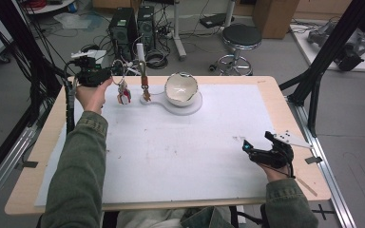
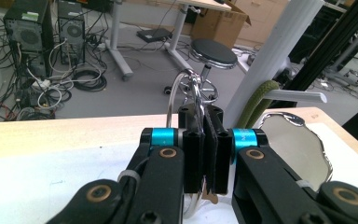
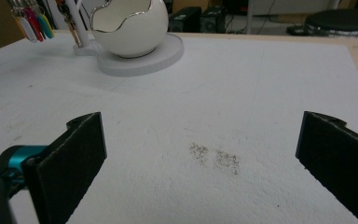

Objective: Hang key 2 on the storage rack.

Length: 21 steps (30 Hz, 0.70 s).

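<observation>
While the left gripper [image 1: 108,76] sits at the table's far-left corner in the high view, a silver key ring with small red and white tags [image 1: 122,93] dangles from it, just left of the white stand with an upright post [image 1: 145,97] and the white egg-shaped bowl with a jagged silver rim [image 1: 181,89]. Looks like the keys are meant for the post or the bowl. The right gripper [image 1: 255,145] rests low on the white table mat [image 1: 180,147], near the right edge, well apart from all that.

Left gripper view: jaws clamped tight on the thin wire ring [image 2: 192,100], w/ a loop poking up above the pads and a bit of tag hanging below. The bowl [image 2: 298,144] is just to the right. Grip is on the ring only, so the tags will swing; move slowly & keep the wrist level. I'd bring the loop over the target before easing the squeeze, not sooner.

Right gripper view: jaws spread wide, nothing between them, only mat w/ a dark smudge [image 3: 214,158]. Bowl [image 3: 126,25] and coloured tags [image 3: 30,21] sit far ahead. That hand is free, so it could steady the stand's base if it shifts.
</observation>
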### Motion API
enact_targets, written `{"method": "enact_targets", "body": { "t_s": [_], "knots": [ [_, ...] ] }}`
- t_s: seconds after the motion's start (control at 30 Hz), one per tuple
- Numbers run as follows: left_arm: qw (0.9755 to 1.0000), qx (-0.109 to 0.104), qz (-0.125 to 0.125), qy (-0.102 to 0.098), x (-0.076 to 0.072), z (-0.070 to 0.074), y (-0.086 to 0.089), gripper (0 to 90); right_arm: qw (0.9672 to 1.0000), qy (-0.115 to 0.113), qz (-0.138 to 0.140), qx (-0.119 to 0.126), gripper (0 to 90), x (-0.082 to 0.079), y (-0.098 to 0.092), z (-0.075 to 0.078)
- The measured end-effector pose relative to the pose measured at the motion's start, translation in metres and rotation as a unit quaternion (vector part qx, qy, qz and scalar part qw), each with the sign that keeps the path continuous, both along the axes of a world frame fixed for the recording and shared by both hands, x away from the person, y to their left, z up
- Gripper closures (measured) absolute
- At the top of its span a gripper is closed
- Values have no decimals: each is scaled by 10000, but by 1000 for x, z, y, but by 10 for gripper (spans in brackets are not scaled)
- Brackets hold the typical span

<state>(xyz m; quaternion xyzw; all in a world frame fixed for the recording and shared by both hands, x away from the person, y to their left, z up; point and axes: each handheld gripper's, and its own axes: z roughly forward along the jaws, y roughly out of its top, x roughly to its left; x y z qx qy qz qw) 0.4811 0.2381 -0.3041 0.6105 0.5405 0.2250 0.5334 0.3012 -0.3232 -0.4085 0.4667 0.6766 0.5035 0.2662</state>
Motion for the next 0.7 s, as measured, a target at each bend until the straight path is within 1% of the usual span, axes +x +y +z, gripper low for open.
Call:
{"method": "enact_targets", "body": {
  "t_s": [0.07,0.17,0.2,0.27,0.3,0.33,0.43,0.53,0.63,0.7],
  "knots": [
    [10000,60,-13,50,1,2,-2,866,10000,-77,23,-21,8,-2,0,0],
    [10000,52,-52,41,2,3,-6,866,10000,-41,-20,6,8,-2,-1,-1],
    [9999,81,-77,54,2,4,-8,866,10000,-48,-36,5,8,-2,-1,-1],
    [9998,118,-172,18,2,5,-14,866,10000,-3,-76,45,8,-2,-3,-1],
    [9997,124,-223,2,2,5,-16,866,10000,-18,-85,29,8,-2,-4,-2],
    [9996,129,-246,10,3,6,-18,866,10000,3,-90,35,8,-2,-4,-2],
    [9993,242,-290,61,5,6,-24,866,9999,34,-109,90,8,-2,-4,-2],
    [9990,286,-327,78,5,5,-27,866,9999,20,-122,85,8,-2,-5,-2],
    [9981,471,-379,146,6,2,-32,866,9999,32,-108,86,8,-1,-5,-4],
    [9972,594,-428,174,6,1,-37,865,9998,95,-120,107,8,-1,-5,-4]
  ]
}}
